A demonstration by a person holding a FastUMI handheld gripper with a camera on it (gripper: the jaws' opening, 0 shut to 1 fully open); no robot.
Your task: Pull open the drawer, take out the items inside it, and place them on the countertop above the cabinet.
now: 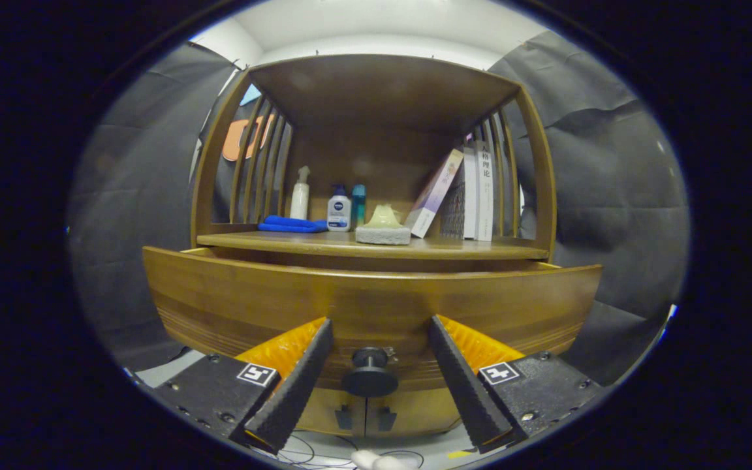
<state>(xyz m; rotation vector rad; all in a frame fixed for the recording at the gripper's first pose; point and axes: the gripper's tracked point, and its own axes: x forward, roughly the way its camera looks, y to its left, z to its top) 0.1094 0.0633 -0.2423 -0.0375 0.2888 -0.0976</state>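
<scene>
Fingers: gripper (377, 352) spread wide, either side of the knob (369, 373), touching nothing.
Drawer (369, 307): front stands forward of the tabletop (376, 245); contents hidden.
Grip: centre on knob, pinch squarely, move straight along the drawer's travel.
</scene>
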